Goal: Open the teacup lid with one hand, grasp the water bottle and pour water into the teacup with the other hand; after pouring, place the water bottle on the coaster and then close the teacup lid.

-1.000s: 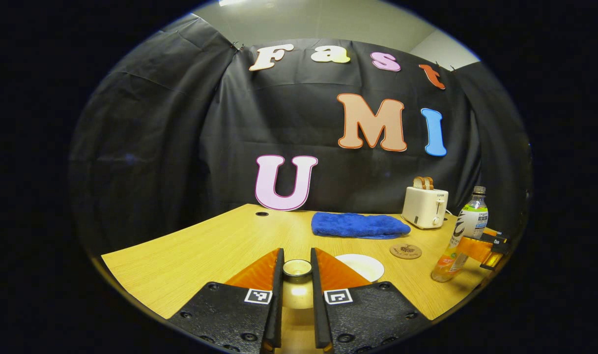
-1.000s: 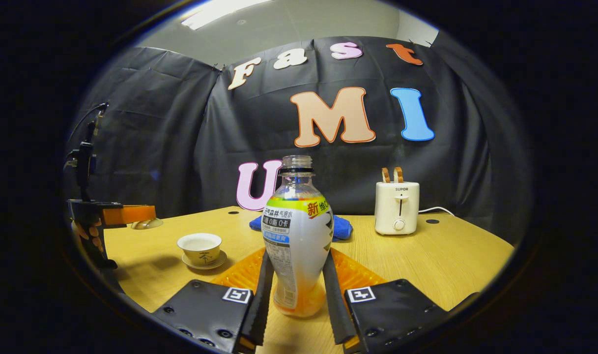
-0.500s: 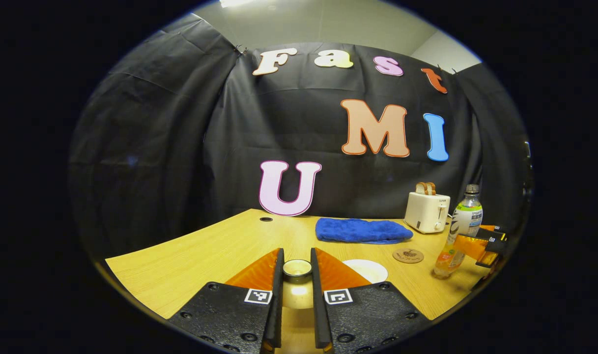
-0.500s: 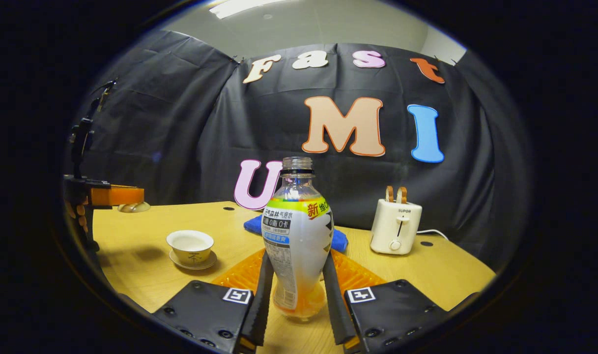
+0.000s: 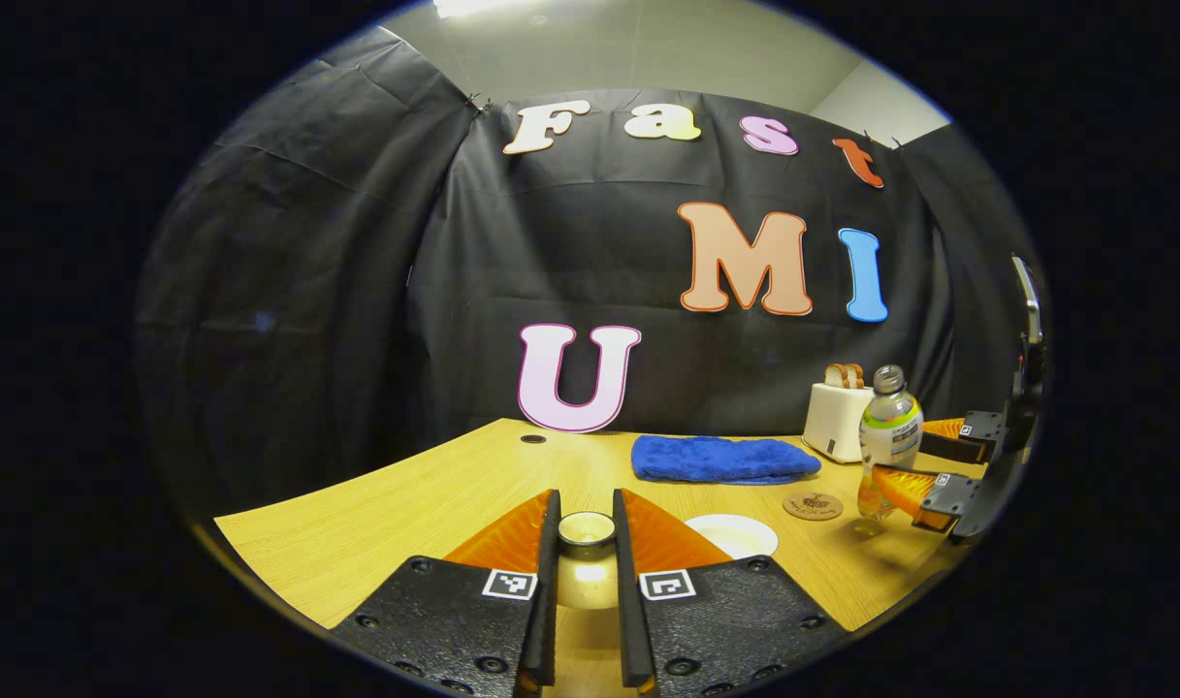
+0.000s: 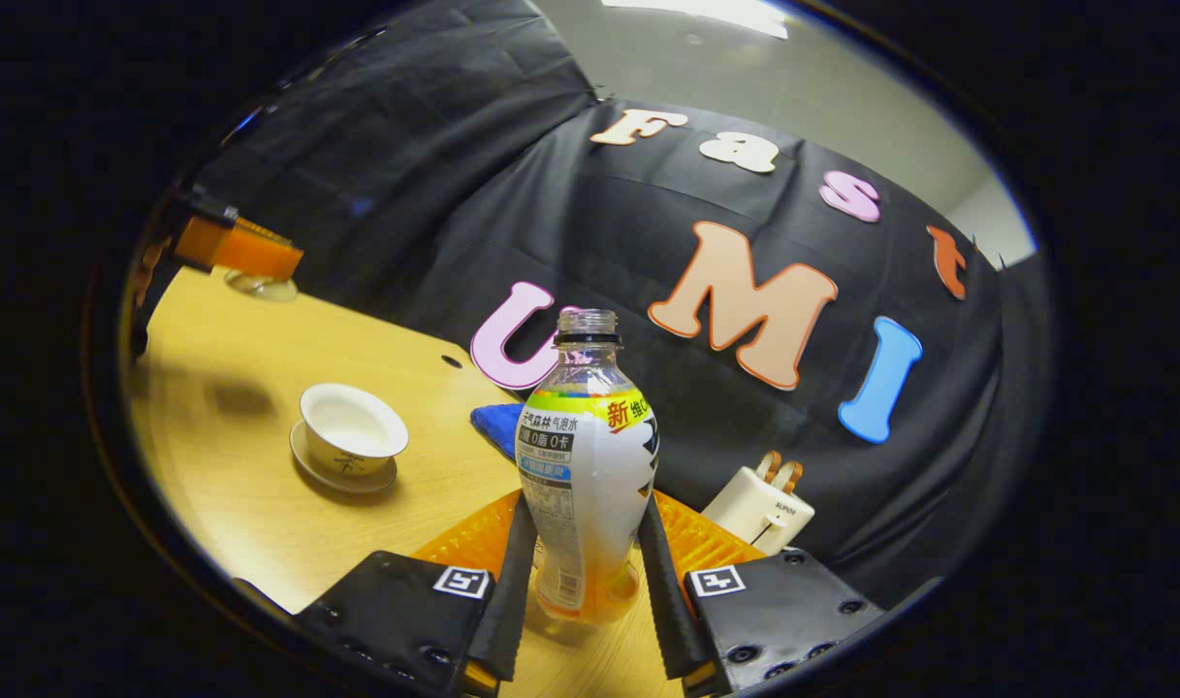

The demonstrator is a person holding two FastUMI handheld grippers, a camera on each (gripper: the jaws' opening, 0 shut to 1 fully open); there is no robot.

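My left gripper (image 5: 586,528) holds the lid (image 5: 587,528) by its knob, jaws closed on it from both sides, raised above the bench (image 5: 376,504); in the right gripper view the same gripper (image 6: 245,254) appears far left with the lid (image 6: 256,284) hanging beneath it, well apart from the cup (image 6: 352,431). The cup stands uncovered on its saucer (image 6: 342,475), upright, on the bench (image 6: 221,485). My right gripper (image 6: 580,582) grips the bottle (image 6: 587,465) at its lower body, both jaws pressed against its sides; the bottle has no cap and holds orange liquid at the bottom. The right gripper view is tilted, so bench and wall slope across it. In the left gripper view the bottle (image 5: 887,436) sits upright in the right gripper (image 5: 914,465), just beside the coaster (image 5: 813,505) and clear of it. A blue cloth (image 5: 725,459) lies behind the coaster, and a toaster (image 5: 834,422) stands behind the bottle.
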